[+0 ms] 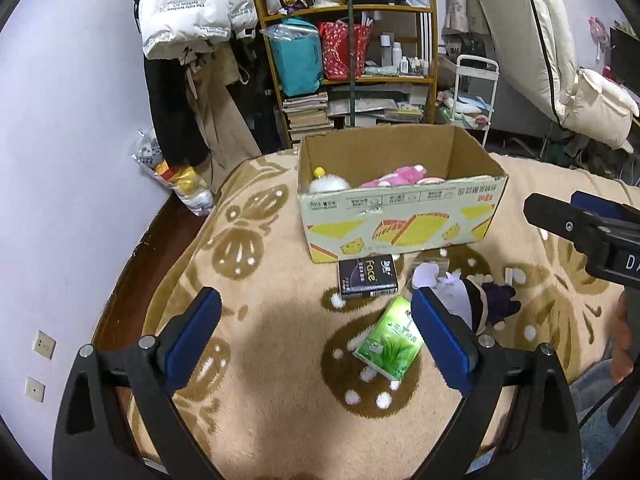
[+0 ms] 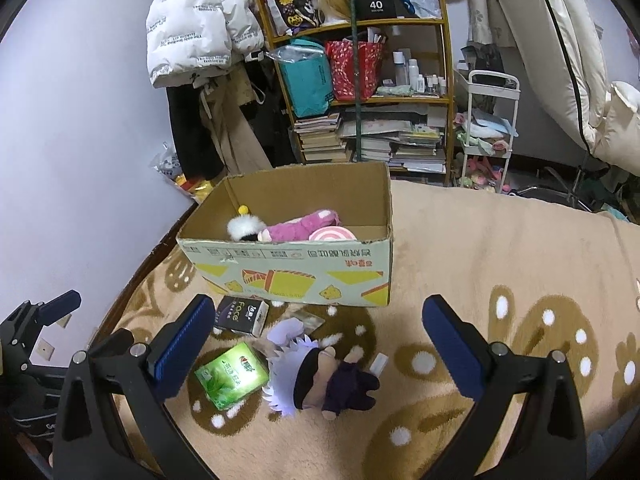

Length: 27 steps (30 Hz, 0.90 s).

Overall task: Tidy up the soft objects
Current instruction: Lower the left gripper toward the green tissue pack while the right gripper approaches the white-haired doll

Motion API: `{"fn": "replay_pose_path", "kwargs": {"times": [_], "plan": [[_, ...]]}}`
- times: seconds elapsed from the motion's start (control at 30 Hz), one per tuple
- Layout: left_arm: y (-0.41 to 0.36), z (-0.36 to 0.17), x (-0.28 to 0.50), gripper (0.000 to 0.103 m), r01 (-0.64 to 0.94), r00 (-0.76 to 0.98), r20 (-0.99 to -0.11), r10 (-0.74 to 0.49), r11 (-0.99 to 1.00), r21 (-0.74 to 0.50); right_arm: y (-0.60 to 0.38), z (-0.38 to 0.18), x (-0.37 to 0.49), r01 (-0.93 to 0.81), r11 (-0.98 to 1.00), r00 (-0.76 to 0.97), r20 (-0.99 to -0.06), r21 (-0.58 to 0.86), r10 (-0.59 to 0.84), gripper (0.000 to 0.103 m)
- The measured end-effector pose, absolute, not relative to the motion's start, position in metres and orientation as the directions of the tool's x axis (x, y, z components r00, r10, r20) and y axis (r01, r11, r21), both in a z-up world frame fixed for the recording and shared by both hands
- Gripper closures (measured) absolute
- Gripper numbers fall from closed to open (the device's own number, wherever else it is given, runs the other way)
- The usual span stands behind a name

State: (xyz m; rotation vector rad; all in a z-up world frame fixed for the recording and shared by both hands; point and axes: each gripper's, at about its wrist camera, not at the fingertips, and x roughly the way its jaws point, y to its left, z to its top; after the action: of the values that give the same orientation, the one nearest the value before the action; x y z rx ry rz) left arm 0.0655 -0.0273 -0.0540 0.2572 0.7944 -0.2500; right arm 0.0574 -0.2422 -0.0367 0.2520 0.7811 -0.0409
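2 tissue pks (image 2: 232, 376), 1 doll (image 2: 324, 380) (box (image 2: 288, 276) behind)

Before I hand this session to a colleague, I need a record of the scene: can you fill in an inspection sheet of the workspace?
Surface: tan blanket with brown flower pattern, spread over a bed.
Job's things: cardboard box open, holding a pink plush and a white fluffy toy; doll with white hair lying on the blanket in front of the box.
Clutter: green tissue pack and dark tissue pack beside the doll.
Grippers: left gripper open, empty; right gripper open, empty, above the doll.
Cables: nothing seen.
Surroundings: crowded shelf, hanging white jacket, white cart.
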Motion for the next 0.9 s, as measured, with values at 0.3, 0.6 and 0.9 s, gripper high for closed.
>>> {"fn": "replay_pose_path", "kwargs": {"times": [0.3,0.6,0.9], "plan": [[-0.033,-0.073,0.072,0.008,0.328,0.638,-0.761,-0.117,0.935,0.131,-0.245,-0.052,0.065,0.171,0.962,0.671,-0.740,0.214,0.046,0.000],[-0.031,-0.092,0.085,0.008,0.311,0.593,-0.798,-0.107,0.944,0.105,-0.245,-0.074,0.077,0.187,0.963,0.621,-0.783,0.196,0.039,0.000],[-0.040,-0.114,0.091,0.008,0.344,0.508,-0.851,-0.132,0.937,0.061,-0.247,-0.096,0.085,0.202,0.951,0.567,-0.819,0.234,0.081,0.000]]}}
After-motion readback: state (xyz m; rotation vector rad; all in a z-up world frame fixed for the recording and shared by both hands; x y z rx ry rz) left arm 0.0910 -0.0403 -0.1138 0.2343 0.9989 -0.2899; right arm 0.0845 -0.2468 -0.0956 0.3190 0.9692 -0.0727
